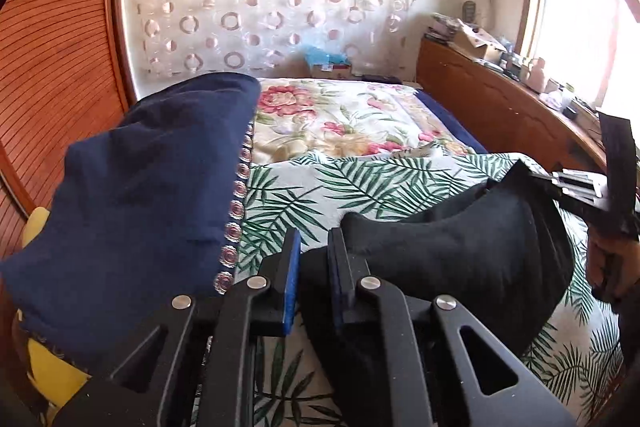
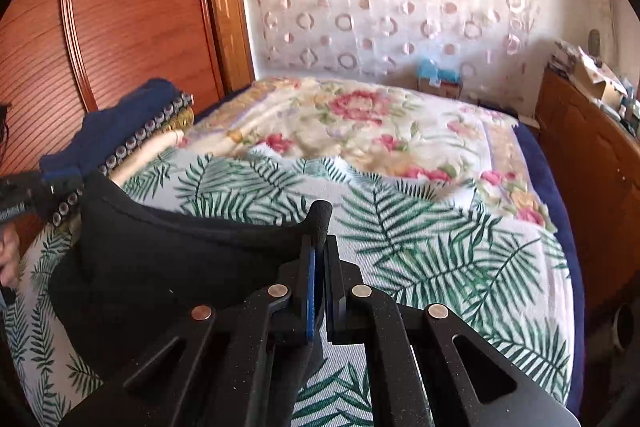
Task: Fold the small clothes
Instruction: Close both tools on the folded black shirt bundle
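A small black garment (image 1: 440,247) hangs stretched between my two grippers just above the palm-leaf sheet (image 1: 320,187). My left gripper (image 1: 316,255) is shut on its left end, with black cloth filling the narrow gap between the blue pads. In the right wrist view, my right gripper (image 2: 321,255) is shut on the garment's (image 2: 180,259) right edge, and a rolled hem sticks up above the fingertips. The garment sags in a curve between the two grips. The other gripper and a hand show at each view's edge.
A folded navy cloth (image 1: 140,195) with a beaded edge lies on a pile at the bed's left side. A floral blanket (image 1: 340,115) covers the far half of the bed. A wooden wardrobe (image 2: 132,7) stands left and a cluttered wooden sideboard (image 1: 500,107) right.
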Motion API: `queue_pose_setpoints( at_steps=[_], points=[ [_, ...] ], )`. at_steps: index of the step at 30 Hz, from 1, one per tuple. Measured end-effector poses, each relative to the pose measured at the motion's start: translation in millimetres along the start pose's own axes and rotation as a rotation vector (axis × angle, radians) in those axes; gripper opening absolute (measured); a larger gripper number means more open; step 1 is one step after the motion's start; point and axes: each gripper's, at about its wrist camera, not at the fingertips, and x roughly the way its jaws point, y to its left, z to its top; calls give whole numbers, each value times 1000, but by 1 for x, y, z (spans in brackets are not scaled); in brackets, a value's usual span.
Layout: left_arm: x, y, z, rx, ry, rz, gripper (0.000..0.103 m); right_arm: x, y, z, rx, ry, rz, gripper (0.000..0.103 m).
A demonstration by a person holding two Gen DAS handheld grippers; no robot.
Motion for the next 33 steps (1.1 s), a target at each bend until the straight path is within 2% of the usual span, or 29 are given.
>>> queue_pose_setpoints(
  at_steps=[3,4,6,7,8,9,10,13,18,21,23,28,29,31,33],
  points=[
    [-1,-1,0,-1,6,-12,15,3,1,2,11,9,12,3],
    [-2,0,-1,-3,10,-36,17,1,1,4,13,3,11,3],
    [-5,0,-1,-5,19,-93,28,-2,-1,8,19,-5,9,4],
    [-6,-1,-3,-3,21,-113,42,-10,1,10,17,-8,14,13],
    [-8,-3,-5,0,18,-127,49,-9,1,10,15,-11,8,20],
    [-9,-5,-5,4,19,-138,49,-9,2,9,9,-8,8,36],
    [-8,-7,-7,9,28,-144,50,-6,5,6,4,3,13,47],
    [4,-11,-11,16,74,-136,51,1,6,1,-7,50,26,57],
    [26,-10,-16,-2,140,-117,51,20,-2,-7,32,103,53,65],
    [35,-6,-16,-29,164,-119,52,28,-8,-6,80,133,107,66],
    [39,-3,-17,-43,166,-109,62,31,-11,-6,111,145,155,66],
    [46,-4,-23,-44,184,-114,63,35,-3,-4,67,153,193,64],
    [47,-2,-23,-51,199,-114,63,36,0,-4,52,155,199,62],
    [47,1,-24,-73,199,-132,63,39,5,-5,32,160,225,45],
    [47,4,-25,-89,198,-149,63,39,8,-7,25,158,235,36]
  ],
)
